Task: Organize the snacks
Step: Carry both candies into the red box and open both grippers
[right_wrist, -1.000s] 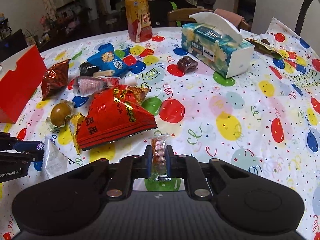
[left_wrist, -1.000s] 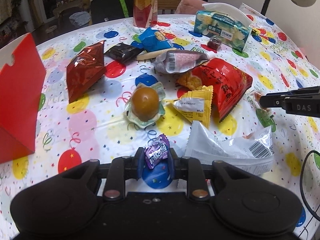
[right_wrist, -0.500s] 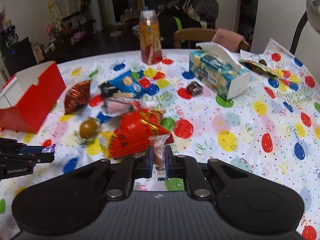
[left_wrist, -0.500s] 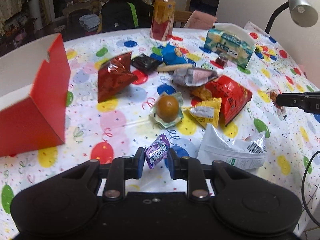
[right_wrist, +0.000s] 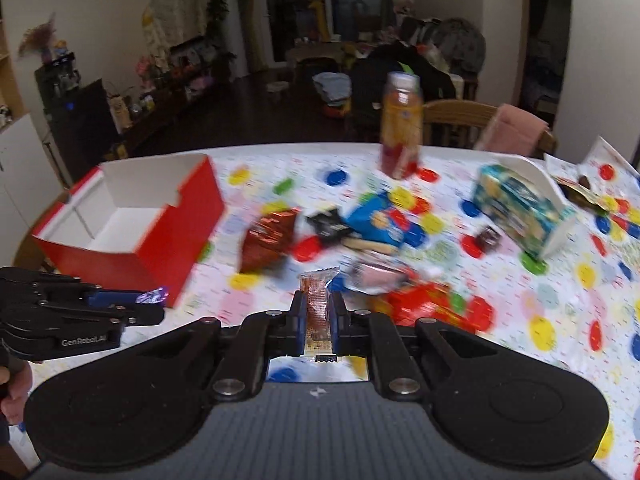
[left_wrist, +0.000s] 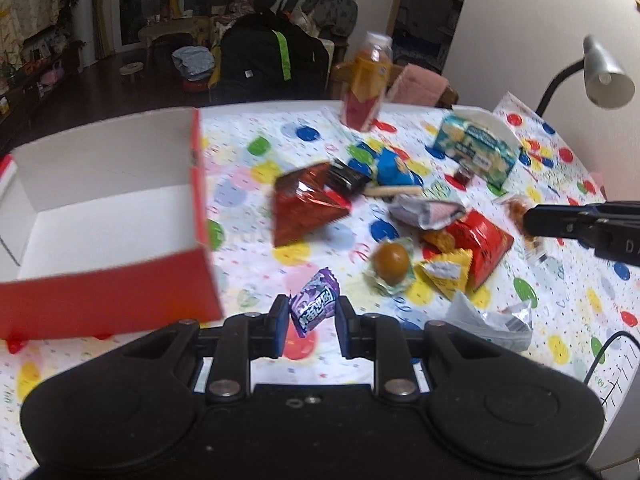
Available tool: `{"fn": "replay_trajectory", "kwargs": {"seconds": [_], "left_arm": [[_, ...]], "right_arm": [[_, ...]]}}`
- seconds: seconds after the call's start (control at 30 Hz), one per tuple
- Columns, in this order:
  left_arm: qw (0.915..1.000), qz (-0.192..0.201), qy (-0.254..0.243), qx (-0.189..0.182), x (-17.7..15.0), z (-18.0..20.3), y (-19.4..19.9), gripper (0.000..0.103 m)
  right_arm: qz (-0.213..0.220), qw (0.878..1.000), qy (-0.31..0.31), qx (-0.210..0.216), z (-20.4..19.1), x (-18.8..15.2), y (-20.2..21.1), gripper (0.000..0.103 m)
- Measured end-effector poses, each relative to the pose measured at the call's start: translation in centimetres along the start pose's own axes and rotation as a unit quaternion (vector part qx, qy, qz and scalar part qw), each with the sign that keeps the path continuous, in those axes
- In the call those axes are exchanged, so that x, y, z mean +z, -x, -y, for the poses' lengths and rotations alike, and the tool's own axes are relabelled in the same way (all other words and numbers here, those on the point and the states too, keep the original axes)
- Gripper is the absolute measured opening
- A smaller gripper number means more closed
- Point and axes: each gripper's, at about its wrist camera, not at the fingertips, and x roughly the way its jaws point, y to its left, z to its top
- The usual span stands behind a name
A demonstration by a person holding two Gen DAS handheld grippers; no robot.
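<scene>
My left gripper [left_wrist: 311, 322] is shut on a purple candy wrapper [left_wrist: 314, 305], held above the table just right of the open red box [left_wrist: 200, 208]. The box's white inside shows nothing in it. My right gripper [right_wrist: 318, 320] is shut on a thin brown snack packet [right_wrist: 317, 302] that stands upright between its fingers. In the right wrist view the left gripper [right_wrist: 150, 306] hangs by the near corner of the red box [right_wrist: 176, 240]. In the left wrist view the right gripper [left_wrist: 532, 220] holds its packet [left_wrist: 516, 208] over the table's right side.
Loose snacks cover the balloon-print tablecloth [left_wrist: 248, 272]: a dark red foil bag [left_wrist: 304, 204], a red bag [left_wrist: 480, 244], a yellow packet [left_wrist: 444, 272], a brown round sweet [left_wrist: 391, 260], a blue bag [right_wrist: 380, 220]. A drink bottle [right_wrist: 400, 124], a tissue box [right_wrist: 520, 212] and a lamp [left_wrist: 604, 76] stand behind.
Both grippers have risen and swung left with their snacks. The red box has come closer, and its open white inside now shows in the left wrist view.
</scene>
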Motion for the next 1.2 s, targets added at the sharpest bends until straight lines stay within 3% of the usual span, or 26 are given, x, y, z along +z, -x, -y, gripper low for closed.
{"fn": "replay_trajectory", "kwargs": {"seconds": [0.67, 0.87, 1.2], "left_arm": [[0.9974, 0.040, 0.029, 0.053, 3.7, -11.8, 4.2, 0.022], [0.9964, 0.025, 0.039, 0.071, 4.5, -15.7, 3.4, 0.022], [0.9939, -0.014, 0.038, 0.103, 5.3, -20.4, 0.1, 0.022]], "right_arm": [[0.005, 0.993, 0.082, 0.088, -15.2, 5.9, -5.9, 0.011], [-0.014, 0.991, 0.090, 0.099, -18.4, 7.1, -9.3, 0.011], [-0.058, 0.990, 0.100, 0.084, -21.5, 7.6, -15.4, 0.011]]}}
